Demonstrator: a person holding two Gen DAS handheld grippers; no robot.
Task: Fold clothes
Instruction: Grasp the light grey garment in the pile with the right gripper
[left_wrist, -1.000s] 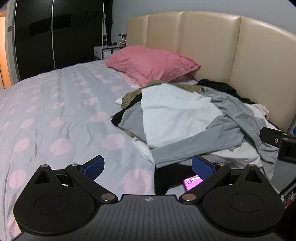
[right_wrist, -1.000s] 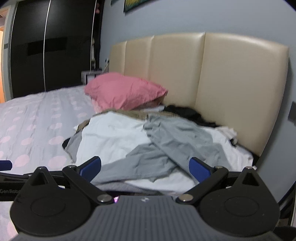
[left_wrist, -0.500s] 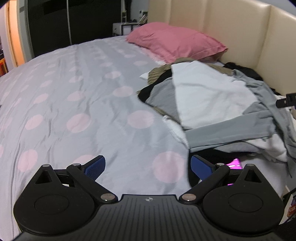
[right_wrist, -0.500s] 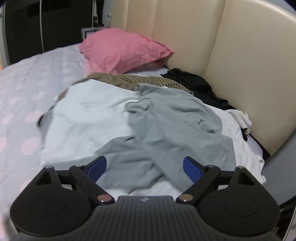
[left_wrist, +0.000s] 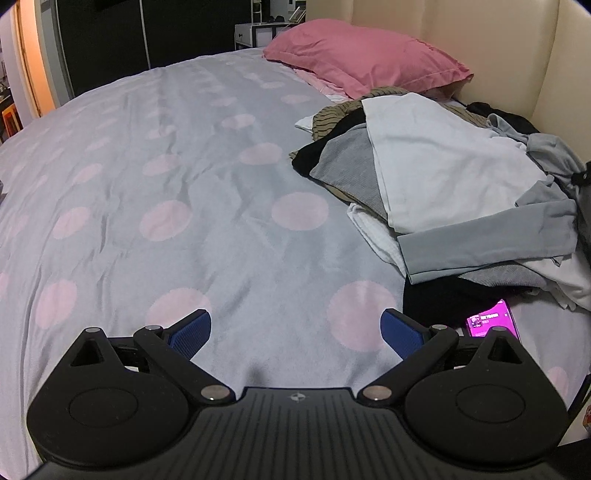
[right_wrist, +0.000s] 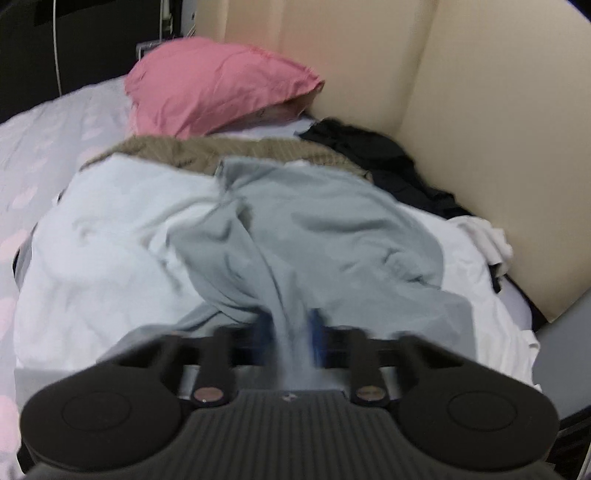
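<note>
Right gripper (right_wrist: 290, 328): fingers drawn narrow, pinching a ridge of the grey long-sleeved top (right_wrist: 325, 236), which lies crumpled on top of the unfolded clothes pile (left_wrist: 436, 177) ahead of the fingers; view blurred. Grip likely to draw that garment off the pile.

Left gripper (left_wrist: 295, 328): fingers wide, holding nothing, over bare dotted bedsheet (left_wrist: 166, 166), pile right of fingers. A lit phone (left_wrist: 493, 322) lies beside the right finger.

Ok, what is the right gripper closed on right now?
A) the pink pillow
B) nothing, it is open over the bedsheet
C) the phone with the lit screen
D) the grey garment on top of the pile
D: in the right wrist view the right gripper has its blue pads pinched together on a fold of the grey garment.
</note>
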